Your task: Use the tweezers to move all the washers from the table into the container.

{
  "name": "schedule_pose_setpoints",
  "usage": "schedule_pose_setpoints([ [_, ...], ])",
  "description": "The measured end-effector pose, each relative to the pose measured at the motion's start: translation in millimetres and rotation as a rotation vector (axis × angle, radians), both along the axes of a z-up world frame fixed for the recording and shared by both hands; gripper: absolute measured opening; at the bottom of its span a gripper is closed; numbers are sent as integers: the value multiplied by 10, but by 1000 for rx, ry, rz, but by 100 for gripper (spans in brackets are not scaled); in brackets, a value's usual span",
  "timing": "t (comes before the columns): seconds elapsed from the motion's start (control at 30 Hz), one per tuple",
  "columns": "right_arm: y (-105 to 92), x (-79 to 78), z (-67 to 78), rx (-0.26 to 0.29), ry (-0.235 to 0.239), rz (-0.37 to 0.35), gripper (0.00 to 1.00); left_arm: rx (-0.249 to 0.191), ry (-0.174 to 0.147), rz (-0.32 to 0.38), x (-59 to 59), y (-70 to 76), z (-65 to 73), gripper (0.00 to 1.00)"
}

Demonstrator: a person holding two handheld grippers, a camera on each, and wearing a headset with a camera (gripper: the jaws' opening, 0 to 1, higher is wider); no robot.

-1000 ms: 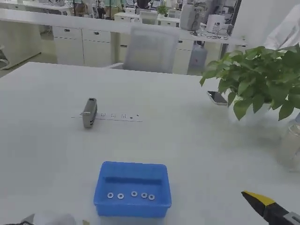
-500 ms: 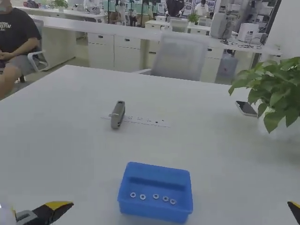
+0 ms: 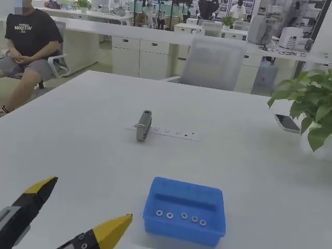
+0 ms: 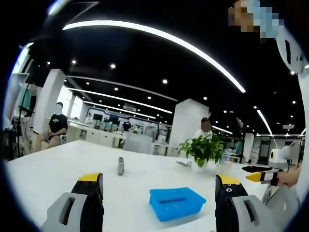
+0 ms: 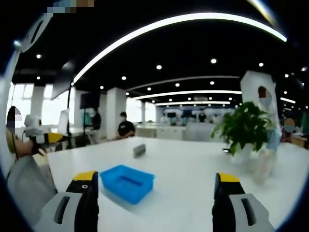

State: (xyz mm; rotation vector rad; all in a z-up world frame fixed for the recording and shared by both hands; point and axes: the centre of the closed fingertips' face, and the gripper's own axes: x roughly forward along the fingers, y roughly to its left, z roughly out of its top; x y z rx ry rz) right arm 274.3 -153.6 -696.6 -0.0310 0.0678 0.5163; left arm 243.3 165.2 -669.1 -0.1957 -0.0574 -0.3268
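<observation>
A blue container (image 3: 182, 187) stands on the white table near me, with several small washers (image 3: 180, 215) in a row on its floor. My left gripper (image 3: 83, 203) is at the lower left of the head view, left of the container, its yellow-tipped jaws wide apart and nothing between them. In the left gripper view the left gripper (image 4: 159, 180) faces the container (image 4: 176, 203), and the right gripper (image 4: 260, 176) shows far right. The right gripper (image 5: 157, 179) is open too, with the container (image 5: 126, 181) ahead on its left.
A grey block (image 3: 143, 125) stands at mid-table by a row of small marks. A phone (image 3: 287, 122) and a potted plant (image 3: 311, 104) are at the right, with a clear jar (image 5: 263, 164) beyond. A chair (image 3: 212, 62) is behind the table; a person (image 3: 26, 46) sits far left.
The head camera has swung left, so everything sits further right. My left gripper has risen into the lower left with both jaws showing. The right gripper's tip has left the lower right.
</observation>
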Motion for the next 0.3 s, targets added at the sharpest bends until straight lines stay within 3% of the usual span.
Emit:
schedule_pose_setpoints([
  [0.2,-25,15,-81,-18,22,2,99,22,14,18,27,15,-30,99],
  [0.3,-56,31,-107,-12,31,-8,99,49,36,21,44,9,-83,99],
])
